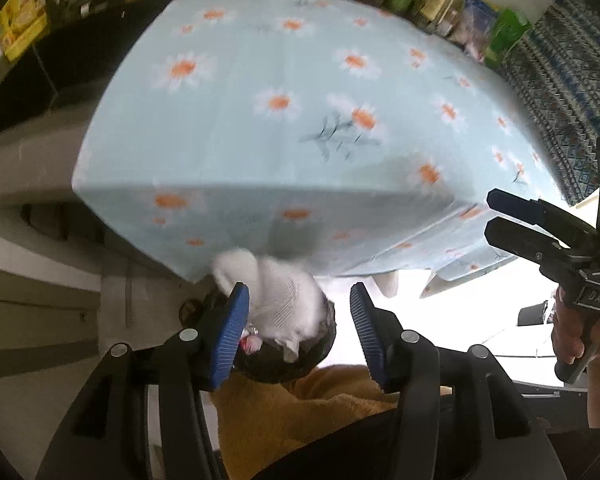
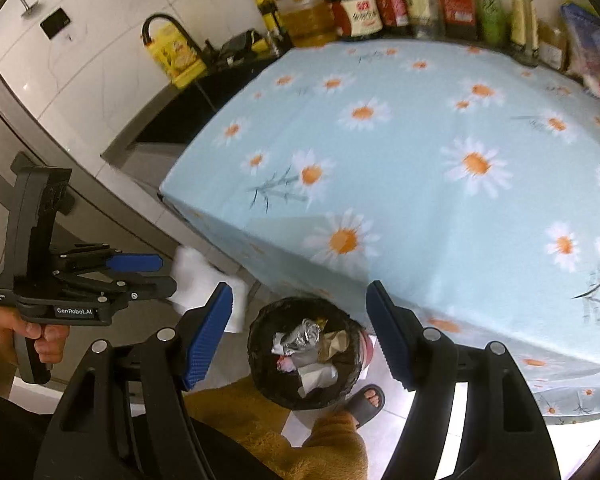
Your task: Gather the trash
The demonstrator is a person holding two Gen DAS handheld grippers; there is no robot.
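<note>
Tissue (image 1: 276,300), white and crumpled, blurred; bin (image 2: 304,356) holds wrappers.

A: What is standing over the worktop (image 2: 440,128)?

B: Its flowered cloth is lying bare across the middle and the near edge, so a gripper is finding open passage there. A row of bottles and jars (image 2: 400,4) is blocking the far edge from end to end.

A: And below the near corner?

B: The bin (image 2: 304,356) is sitting on the floor just beside the hanging cloth, its mouth lying open from above. A white tissue (image 1: 276,296) is hovering over that mouth in the left wrist view, and a sandalled foot (image 2: 366,398) is crowding the bin's near side.
</note>
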